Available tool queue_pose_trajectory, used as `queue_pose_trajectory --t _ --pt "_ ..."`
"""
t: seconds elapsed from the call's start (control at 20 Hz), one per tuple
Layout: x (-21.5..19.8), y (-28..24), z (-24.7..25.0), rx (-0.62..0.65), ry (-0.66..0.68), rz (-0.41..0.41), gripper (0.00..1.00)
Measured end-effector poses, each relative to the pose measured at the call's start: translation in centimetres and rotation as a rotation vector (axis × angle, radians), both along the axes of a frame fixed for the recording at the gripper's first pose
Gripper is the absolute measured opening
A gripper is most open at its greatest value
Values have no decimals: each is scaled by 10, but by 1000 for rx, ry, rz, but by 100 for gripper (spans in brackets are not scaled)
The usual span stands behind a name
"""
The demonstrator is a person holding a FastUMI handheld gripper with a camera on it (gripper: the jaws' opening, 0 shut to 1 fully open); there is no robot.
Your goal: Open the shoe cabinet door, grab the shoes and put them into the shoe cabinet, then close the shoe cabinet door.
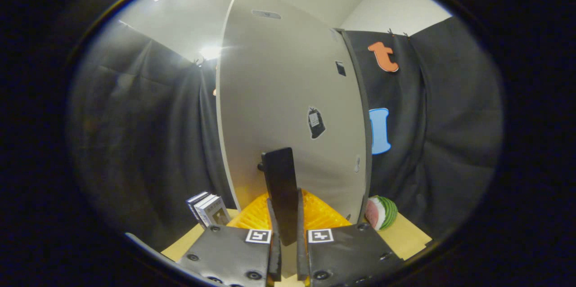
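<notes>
A tall light-grey shoe cabinet door [279,98] stands close ahead of me, with small dark stickers on its face. A flat black handle [280,174] sticks out from its lower part. My gripper [285,199] is shut on this handle, and both fingers [273,233] press its sides. A darker grey strip [355,98] runs down the door's right side; whether it is the cabinet's edge or its side I cannot tell. How far the door stands ajar is not clear from here.
A ribbed yellow surface [324,215] lies on the wooden table [405,237] under the door. Small boxes [208,208] stand upright to the left of it. A toy watermelon slice [381,213] lies to the right. Black cloth walls surround the table.
</notes>
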State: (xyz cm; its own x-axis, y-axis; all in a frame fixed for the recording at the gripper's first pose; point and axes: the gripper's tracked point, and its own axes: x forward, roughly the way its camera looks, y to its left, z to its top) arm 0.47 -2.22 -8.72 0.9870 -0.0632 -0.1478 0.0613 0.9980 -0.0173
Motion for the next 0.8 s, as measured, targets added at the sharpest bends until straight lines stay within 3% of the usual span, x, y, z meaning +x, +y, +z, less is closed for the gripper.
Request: queue_pose_trajectory --t 0.8 --pt "-30 -75 12 -25 -28 -161 7"
